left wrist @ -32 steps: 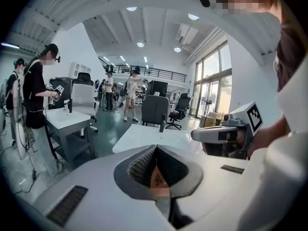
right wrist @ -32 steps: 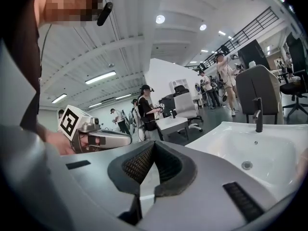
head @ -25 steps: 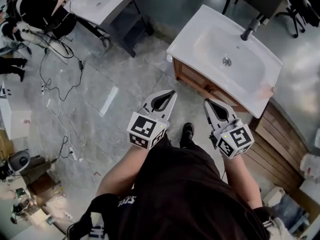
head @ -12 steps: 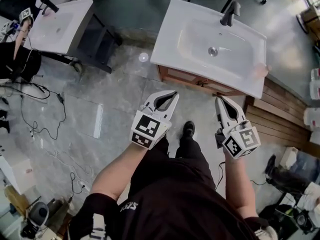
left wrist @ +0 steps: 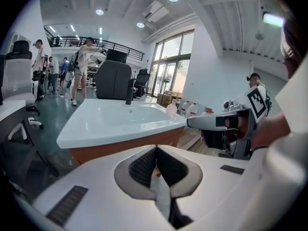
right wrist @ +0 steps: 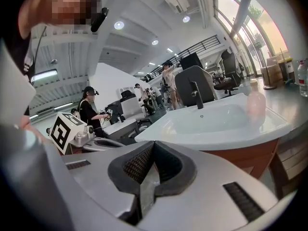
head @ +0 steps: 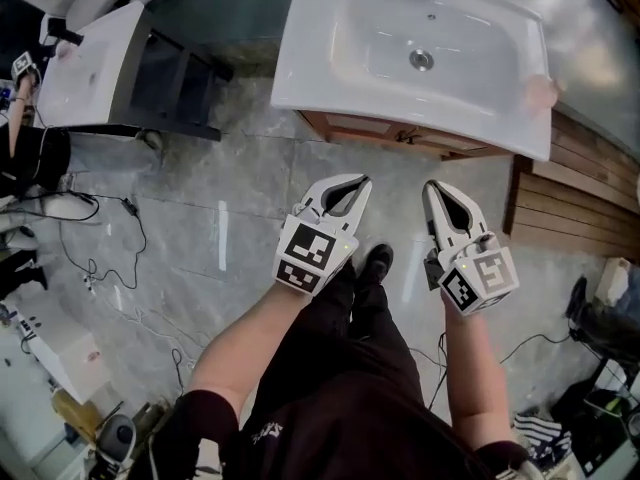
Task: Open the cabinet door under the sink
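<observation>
A white sink (head: pixel 420 48) tops a wooden cabinet (head: pixel 400 134), of which only a thin brown strip shows from above. The cabinet front (left wrist: pixel 120 148) stands ahead of and slightly above the jaws in the left gripper view, and its corner (right wrist: pixel 250 157) shows in the right gripper view. My left gripper (head: pixel 364 179) and right gripper (head: pixel 429 185) hang side by side over the floor, short of the cabinet and pointing at it. Both are shut with nothing between the jaws. The cabinet door and its handle are hidden under the sink's rim.
A second white sink unit (head: pixel 90 58) on a dark frame stands at the left. Cables (head: pixel 100 258) trail over the grey tile floor. Wooden boards (head: pixel 580 198) lie right of the cabinet. A pink object (head: pixel 541 90) sits on the sink's right corner. My shoe (head: pixel 375 263) is between the grippers.
The view has swung so the sink lies square across the top. Both grippers have sunk and tipped down in front of the cabinet, jaws still shut.
</observation>
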`<state>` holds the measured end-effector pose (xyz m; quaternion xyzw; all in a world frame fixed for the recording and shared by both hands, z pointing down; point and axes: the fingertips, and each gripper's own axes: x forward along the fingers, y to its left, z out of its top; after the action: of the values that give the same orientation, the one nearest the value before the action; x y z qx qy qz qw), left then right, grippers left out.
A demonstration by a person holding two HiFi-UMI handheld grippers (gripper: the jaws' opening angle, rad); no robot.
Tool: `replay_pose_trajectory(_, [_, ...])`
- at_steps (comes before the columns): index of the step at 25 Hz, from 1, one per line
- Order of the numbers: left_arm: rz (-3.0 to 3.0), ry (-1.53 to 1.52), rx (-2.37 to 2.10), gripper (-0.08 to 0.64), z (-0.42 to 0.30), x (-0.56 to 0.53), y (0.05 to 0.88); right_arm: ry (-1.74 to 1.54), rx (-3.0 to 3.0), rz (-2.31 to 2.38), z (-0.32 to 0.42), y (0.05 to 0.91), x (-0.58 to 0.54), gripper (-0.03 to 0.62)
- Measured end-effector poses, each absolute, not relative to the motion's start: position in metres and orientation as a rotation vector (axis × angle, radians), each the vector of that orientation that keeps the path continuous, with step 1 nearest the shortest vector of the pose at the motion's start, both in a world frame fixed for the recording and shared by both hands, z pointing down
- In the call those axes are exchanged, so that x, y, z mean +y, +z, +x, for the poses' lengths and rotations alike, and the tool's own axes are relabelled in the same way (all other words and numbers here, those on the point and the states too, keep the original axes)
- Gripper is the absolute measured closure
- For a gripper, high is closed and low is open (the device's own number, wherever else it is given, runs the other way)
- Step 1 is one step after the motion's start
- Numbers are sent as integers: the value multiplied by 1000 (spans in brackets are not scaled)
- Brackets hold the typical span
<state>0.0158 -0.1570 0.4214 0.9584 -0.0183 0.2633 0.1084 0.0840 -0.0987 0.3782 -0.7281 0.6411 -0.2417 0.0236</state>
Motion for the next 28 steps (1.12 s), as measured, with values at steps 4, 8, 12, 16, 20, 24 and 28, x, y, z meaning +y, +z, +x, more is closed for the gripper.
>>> replay_pose_trajectory(4, [2807,782,-63,545,32,-141,452,-798,1986,-2240,91,433,-73,580])
replay_pose_trajectory(8, [2814,784,-75,545,49,-134,487,-837,1956,-2270,101,477,-57,580])
replay_pose_trajectory(12, [2800,799,-101,545,59,-127,522,-854,1950,-2270,102,505,-49,580])
replay_pose_trajectory(16, [2785,779,-137,545,69,-125,546,-846,1995,-2285,110,527,-50,580])
replay_pose_trajectory(20, [2793,781,-144,545,79,-129,575,-876,2000,-2295,121,560,-57,580])
replay_pose_trajectory(24, [2797,799,-159,545,90,-133,610,-921,1999,-2308,132,595,-62,580])
replay_pose_trajectory(28, [2806,828,-153,545,101,-136,643,-932,2008,-2307,135,624,-69,580])
